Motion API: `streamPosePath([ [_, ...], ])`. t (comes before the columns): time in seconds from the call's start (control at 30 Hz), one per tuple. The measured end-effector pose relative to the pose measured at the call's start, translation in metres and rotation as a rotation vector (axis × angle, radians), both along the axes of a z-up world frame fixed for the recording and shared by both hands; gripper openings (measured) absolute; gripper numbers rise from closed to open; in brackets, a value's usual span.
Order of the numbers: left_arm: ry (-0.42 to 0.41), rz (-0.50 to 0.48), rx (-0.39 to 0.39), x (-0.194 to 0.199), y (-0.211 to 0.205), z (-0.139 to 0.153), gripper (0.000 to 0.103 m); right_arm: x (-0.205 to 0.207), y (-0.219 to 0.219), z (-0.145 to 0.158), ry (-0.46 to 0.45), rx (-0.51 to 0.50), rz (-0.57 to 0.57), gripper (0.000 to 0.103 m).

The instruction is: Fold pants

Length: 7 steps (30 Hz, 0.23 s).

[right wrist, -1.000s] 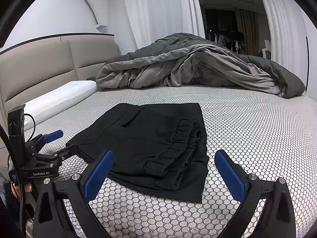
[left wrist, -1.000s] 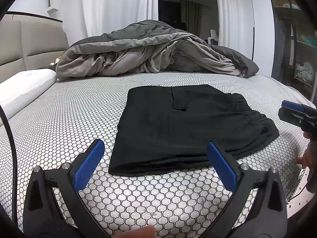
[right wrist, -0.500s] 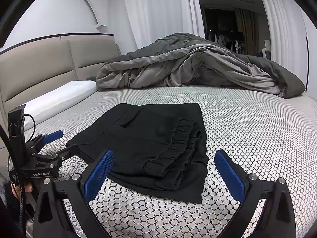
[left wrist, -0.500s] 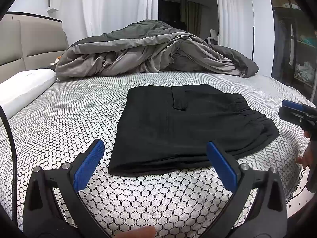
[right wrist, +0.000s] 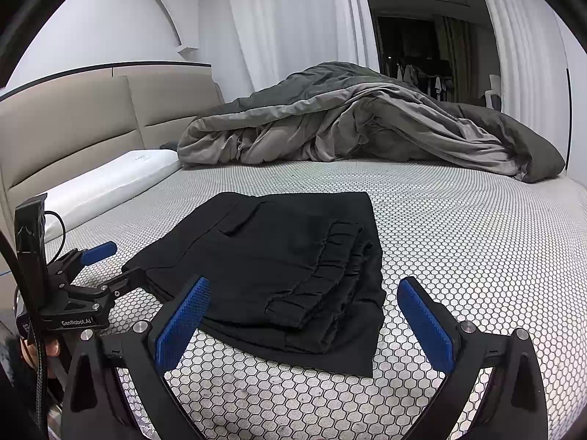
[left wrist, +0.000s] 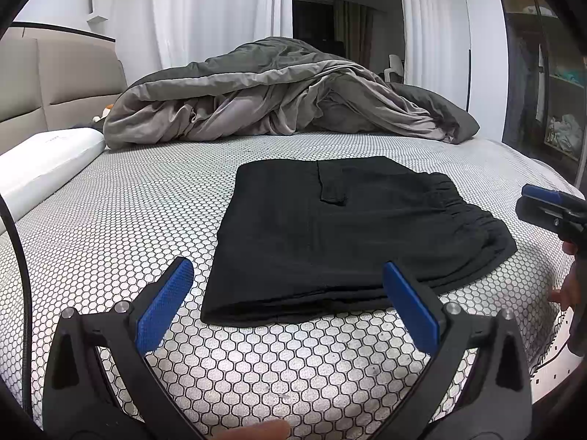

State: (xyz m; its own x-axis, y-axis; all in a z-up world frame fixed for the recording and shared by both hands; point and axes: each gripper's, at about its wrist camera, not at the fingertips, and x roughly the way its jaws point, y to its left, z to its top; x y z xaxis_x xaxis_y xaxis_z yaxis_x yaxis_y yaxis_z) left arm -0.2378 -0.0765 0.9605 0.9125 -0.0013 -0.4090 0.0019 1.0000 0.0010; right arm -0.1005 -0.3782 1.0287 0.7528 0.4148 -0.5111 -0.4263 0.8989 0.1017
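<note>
Black pants (left wrist: 348, 234) lie folded in a compact rectangle on the bed (left wrist: 110, 227); both tools hang clear, fingers apart, gripping nothing.

Left tool (left wrist: 288, 300) sits just short of the near folded edge, right tool (right wrist: 302, 319) just short of the stacked waistband end; neither touches cloth. Elastic waistband bunches in ridges on the right-hand side, pocket flap faces up. Fold looks done or nearly so, judging by the layered stack. If one more fold is wanted: pinch all layers at the near corners together, lift low, carry across evenly so the edges line up, and avoid dragging the bottom layer on the honeycomb-patterned cover. Otherwise just press the waistband bulge flat. Grey duvet (right wrist: 367, 124) and white pillow (right wrist: 110, 179) lie well apart from the pants.
</note>
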Motion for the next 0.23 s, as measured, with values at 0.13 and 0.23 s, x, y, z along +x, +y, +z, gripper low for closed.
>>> streamPosePath([
  [0.13,0.001,-0.004,0.0,0.0006,0.0023,-0.0003,0.103,-0.0004,-0.0004,0.0,0.001,-0.002,0.001,0.103],
  [0.23,0.001,-0.011,-0.005,0.0012,0.0044,-0.0003,0.103,-0.0005,-0.0013,0.0002,0.001,0.0,0.001,0.103],
])
